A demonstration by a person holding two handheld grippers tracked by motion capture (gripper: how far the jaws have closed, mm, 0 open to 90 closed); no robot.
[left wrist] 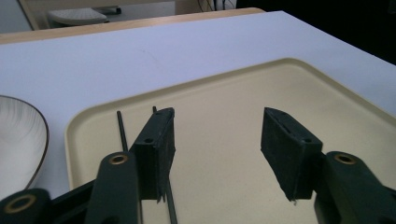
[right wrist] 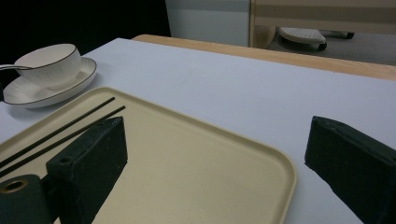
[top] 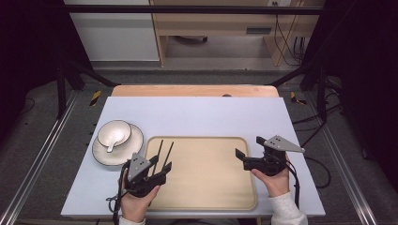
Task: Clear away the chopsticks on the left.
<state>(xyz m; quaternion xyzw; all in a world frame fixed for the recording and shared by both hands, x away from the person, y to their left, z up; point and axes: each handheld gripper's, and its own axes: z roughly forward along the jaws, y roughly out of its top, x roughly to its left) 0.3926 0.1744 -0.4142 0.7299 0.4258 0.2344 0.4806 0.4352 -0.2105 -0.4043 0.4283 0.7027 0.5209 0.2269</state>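
Two black chopsticks (top: 161, 153) lie on our tray's (top: 206, 197) left side; our left hand-held gripper (top: 159, 169) hangs spread over them, and our right hand-held gripper (top: 245, 157) is spread too.

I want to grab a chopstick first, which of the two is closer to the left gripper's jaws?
The right chopstick: it runs under the left gripper's left-hand jaw in its own view, while the other chopstick lies outside the jaws, toward the tray's edge.

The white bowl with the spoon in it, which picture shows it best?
The high view: the white bowl shows whole, spoon inside, on its plate. The right gripper view shows it sideways, far off. The left gripper view catches a white rim.
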